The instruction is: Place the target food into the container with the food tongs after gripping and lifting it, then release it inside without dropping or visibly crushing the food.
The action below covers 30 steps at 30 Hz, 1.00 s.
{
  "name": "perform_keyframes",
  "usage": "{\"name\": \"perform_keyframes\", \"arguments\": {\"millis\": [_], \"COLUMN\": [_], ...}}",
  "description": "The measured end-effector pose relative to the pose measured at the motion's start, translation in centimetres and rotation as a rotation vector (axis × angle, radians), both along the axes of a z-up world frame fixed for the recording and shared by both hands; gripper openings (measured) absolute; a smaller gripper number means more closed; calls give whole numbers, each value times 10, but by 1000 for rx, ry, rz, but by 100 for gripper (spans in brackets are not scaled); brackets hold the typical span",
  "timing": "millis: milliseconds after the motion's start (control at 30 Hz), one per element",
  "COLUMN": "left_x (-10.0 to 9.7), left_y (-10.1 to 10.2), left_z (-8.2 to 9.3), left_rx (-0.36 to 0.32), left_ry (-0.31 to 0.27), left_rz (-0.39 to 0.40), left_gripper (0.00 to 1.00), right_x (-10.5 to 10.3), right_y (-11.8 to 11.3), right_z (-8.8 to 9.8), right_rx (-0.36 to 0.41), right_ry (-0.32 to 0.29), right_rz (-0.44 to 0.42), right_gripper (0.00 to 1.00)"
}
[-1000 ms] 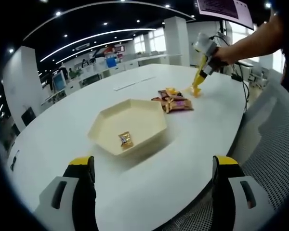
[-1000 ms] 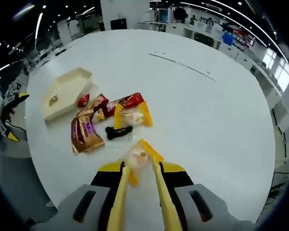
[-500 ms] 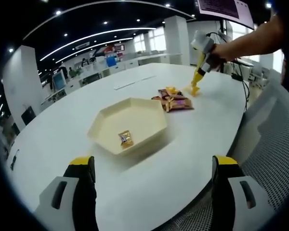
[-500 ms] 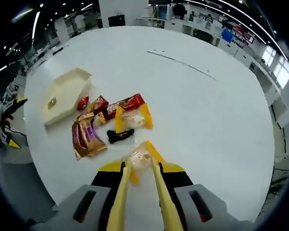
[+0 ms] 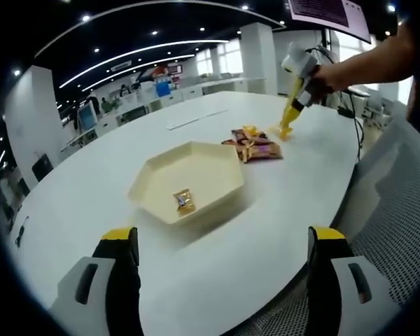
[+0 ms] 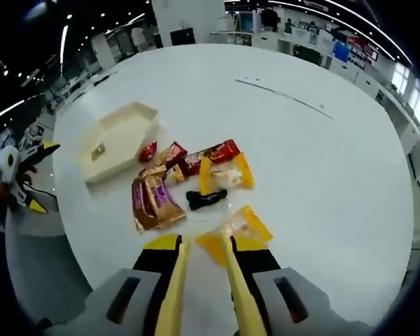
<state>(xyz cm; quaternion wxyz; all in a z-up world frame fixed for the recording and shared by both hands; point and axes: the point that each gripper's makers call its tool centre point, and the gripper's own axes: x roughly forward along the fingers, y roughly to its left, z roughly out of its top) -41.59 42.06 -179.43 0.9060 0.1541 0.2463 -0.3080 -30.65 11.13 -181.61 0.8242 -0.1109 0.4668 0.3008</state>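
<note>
Right gripper (image 6: 206, 245): rises from the bottom centre of the right gripper view, pointed down at the white table (image 6: 322, 175). Jaws drawn close together, pressed against the outer sides of the yellow food tongs (image 6: 176, 280). Tong blades narrow, smooth, near parallel, with a small gap between the tips. Just beyond the tips, lower centre: a clear packet with yellow ends (image 6: 236, 225), flat on the table, its near end at the right blade. Pinched or merely touched: cannot tell.

Above it, towards frame centre: a second yellow-ended packet (image 6: 224, 173), a small black wrapper (image 6: 204, 199), glossy brown-and-purple packets (image 6: 154, 203) and red packets (image 6: 211, 152), all close together in a loose cluster. Upper left of the cluster: the cream container (image 6: 126, 115), shallow, with slanted walls and one small gold-wrapped candy (image 6: 98, 150) inside. At the left edge: the left gripper (image 6: 36, 178).

Left gripper view: own jaws at the bottom, black with yellow tips, spread wide, nothing between them, above the table's near edge. Hexagonal outline of the container at frame centre, well apart from the jaws, with the candy lying towards its near wall. Upper right: a hand (image 5: 323, 79) on an outstretched forearm, holding the right gripper tilted steeply down, tong tips at the table just beside the packet cluster.
</note>
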Motion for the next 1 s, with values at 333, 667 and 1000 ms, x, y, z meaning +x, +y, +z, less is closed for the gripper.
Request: {"name": "perform_keyframes", "arguments": {"millis": [333, 667, 1000], "left_x": [-1, -1, 0], "left_y": [-1, -1, -1], "left_z": [-1, -1, 0], "left_rx": [4, 2, -6], "left_ry": [1, 3, 2], "left_rz": [-2, -3, 2], "left_gripper": [96, 96, 96], "right_x": [7, 21, 20], "right_y": [-42, -51, -40], "right_z": [3, 9, 1], "right_rx": [-107, -217, -269], "right_ry": [-22, -104, -59], "right_rz": [5, 133, 437], "right_gripper": [27, 27, 27]}}
